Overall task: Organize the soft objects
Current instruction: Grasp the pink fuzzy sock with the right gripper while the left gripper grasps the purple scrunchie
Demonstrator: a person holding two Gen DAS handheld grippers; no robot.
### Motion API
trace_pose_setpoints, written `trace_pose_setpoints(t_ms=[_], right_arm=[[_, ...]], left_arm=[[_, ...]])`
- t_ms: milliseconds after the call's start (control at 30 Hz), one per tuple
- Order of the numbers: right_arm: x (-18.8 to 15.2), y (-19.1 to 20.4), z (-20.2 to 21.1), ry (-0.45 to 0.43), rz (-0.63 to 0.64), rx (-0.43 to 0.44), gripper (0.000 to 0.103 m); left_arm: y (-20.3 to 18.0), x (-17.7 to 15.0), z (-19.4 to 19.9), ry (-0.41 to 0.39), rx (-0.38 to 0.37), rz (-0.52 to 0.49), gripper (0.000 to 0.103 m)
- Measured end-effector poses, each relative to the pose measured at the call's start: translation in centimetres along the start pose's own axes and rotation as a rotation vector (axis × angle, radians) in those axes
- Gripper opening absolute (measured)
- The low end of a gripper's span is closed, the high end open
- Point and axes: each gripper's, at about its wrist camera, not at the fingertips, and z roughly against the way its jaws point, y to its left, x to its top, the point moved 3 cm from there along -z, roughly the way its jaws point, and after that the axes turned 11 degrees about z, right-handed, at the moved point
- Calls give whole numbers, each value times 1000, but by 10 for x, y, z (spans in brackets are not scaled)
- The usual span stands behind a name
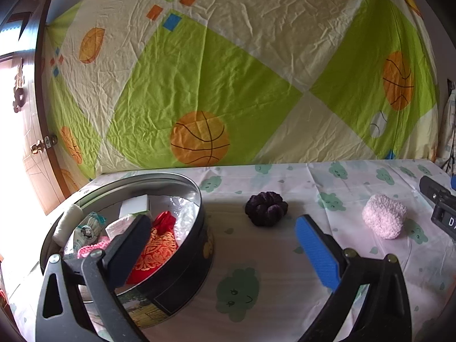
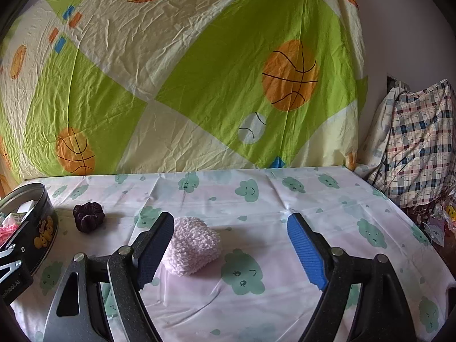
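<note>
A round black tin (image 1: 182, 262) stands at the table's left, holding red-and-gold cloth (image 1: 159, 253), pink knit and white packets. A dark purple scrunchie (image 1: 266, 209) lies right of the tin. Further right rests a fluffy pale pink sock bundle (image 1: 384, 219). My left gripper (image 1: 225, 248) is open and empty, its left finger over the tin's rim, the scrunchie just beyond its fingertips. My right gripper (image 2: 230, 245) is open with nothing held; the pink bundle (image 2: 195, 246) lies beside its left finger (image 2: 155, 245). The scrunchie (image 2: 88, 216) and tin (image 2: 42, 228) show at the left.
The table wears a white cloth with green clouds (image 2: 245, 273). A green and cream basketball sheet (image 1: 228, 71) hangs behind it. A wooden door (image 1: 31, 131) stands at the far left. A checked fabric heap (image 2: 419, 142) sits past the table's right end.
</note>
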Motion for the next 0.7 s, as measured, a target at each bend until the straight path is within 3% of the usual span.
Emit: trace_pose_setpoints(t_ms=[200, 500, 533, 600, 633, 700], right_arm=[[0, 14, -33, 124, 59, 94, 83], [-5, 48, -87, 318, 176, 240, 83], [-6, 49, -89, 327, 177, 254, 81], [-7, 49, -91, 339, 170, 269, 62], [-7, 48, -92, 337, 164, 277, 59], [-7, 46, -88, 318, 149, 290, 44]], left_arm=[[-22, -5, -16, 89, -27, -58, 103], [-32, -7, -31, 157, -88, -44, 103], [-34, -6, -33, 160, -91, -43, 103], [-41, -5, -40, 169, -95, -48, 103], [-46, -4, -43, 172, -97, -55, 103], [-55, 0, -52, 180, -97, -68, 103]])
